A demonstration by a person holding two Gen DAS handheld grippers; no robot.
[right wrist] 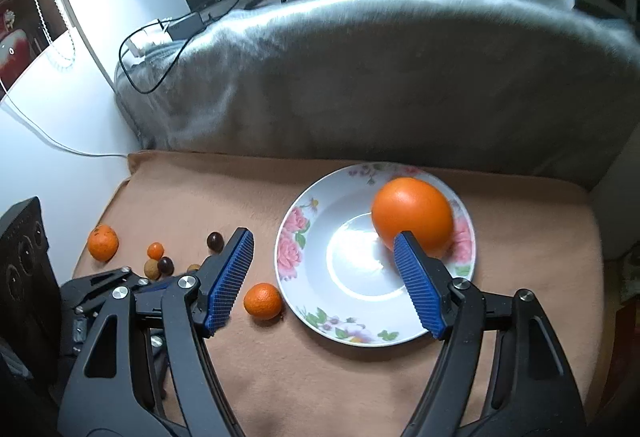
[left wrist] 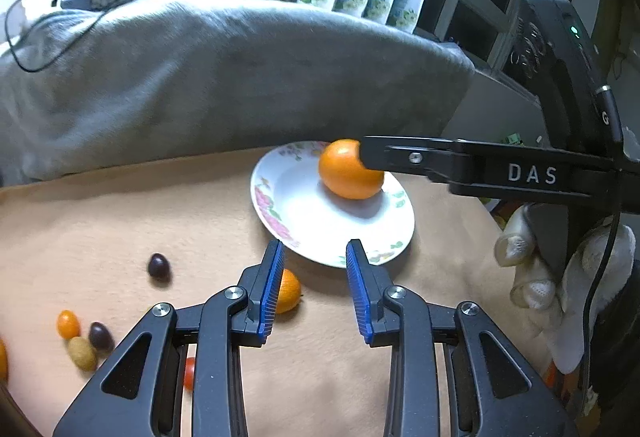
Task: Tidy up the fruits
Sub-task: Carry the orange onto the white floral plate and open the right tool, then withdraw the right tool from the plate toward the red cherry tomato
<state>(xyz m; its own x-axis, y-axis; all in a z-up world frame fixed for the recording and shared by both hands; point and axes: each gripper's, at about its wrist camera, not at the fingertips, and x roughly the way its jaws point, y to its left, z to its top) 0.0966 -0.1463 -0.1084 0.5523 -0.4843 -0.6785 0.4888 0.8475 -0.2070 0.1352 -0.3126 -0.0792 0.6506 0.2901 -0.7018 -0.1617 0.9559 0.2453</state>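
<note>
A large orange [right wrist: 412,215] [left wrist: 349,169] lies on a white floral plate [right wrist: 304,237] [left wrist: 288,197] on a tan blanket. My right gripper [right wrist: 324,243] is open above the plate's left part, its right finger just in front of the orange; it also shows in the left wrist view [left wrist: 460,165], reaching in from the right. My left gripper [left wrist: 316,251] is open and empty, just short of the plate's near rim. A small mandarin [right wrist: 262,301] [left wrist: 289,291] lies beside the plate, next to my left gripper's left finger.
Several small fruits lie left of the plate: a mandarin [right wrist: 103,242], dark grapes [left wrist: 159,267] [right wrist: 215,240], an orange cherry tomato [left wrist: 68,323], a tan one [left wrist: 82,353], a red one [left wrist: 189,371]. A grey cushion [right wrist: 380,77] backs the blanket.
</note>
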